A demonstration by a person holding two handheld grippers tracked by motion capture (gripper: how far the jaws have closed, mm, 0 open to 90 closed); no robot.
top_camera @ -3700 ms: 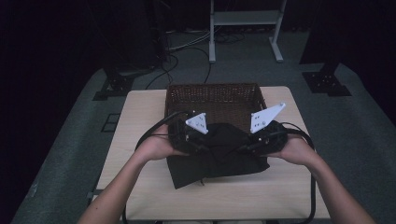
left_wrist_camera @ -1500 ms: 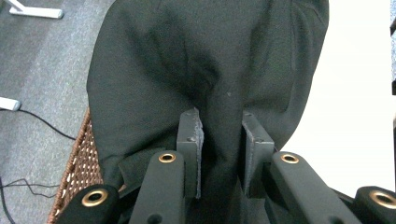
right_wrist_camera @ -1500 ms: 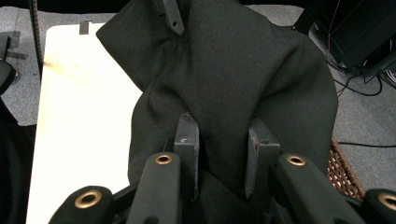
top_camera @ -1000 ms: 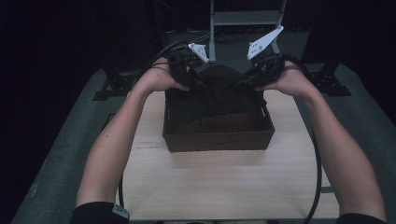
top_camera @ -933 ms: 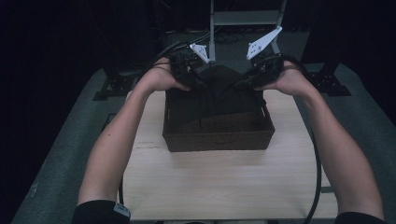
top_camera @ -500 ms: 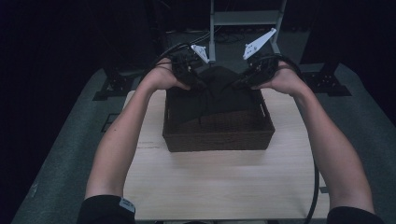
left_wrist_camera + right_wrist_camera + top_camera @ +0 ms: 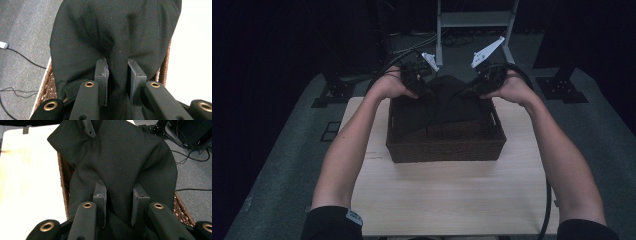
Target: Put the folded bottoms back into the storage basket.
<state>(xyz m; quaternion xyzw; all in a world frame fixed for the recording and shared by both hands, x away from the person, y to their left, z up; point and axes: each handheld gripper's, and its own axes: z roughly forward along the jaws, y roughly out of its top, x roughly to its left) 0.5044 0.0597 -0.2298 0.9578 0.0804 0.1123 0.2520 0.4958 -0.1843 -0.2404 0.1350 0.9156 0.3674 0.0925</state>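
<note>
A brown wicker basket [image 7: 445, 146] stands on the pale wooden table [image 7: 447, 200]. A black cloth [image 7: 447, 102] lies in it, bunched up over the far rim. My left gripper [image 7: 421, 86] is at the far left corner of the basket and my right gripper [image 7: 473, 88] at the far right. In the left gripper view the left gripper [image 7: 117, 77] is shut on a fold of the black cloth [image 7: 112, 30]. In the right gripper view the right gripper [image 7: 119, 200] pinches another fold of the cloth [image 7: 120, 155], with the basket rim [image 7: 63, 182] beside it.
Grey carpet [image 7: 287, 165] surrounds the table. A white metal stand [image 7: 472, 20] and black stand feet [image 7: 562, 90] sit behind it. Cables trail on the floor [image 7: 17, 57] and along the table's right edge [image 7: 544, 200]. The near half of the table is bare wood.
Both grippers have carried the cloth from the basket's near side to its far rim. Over the last second they have barely moved.
</note>
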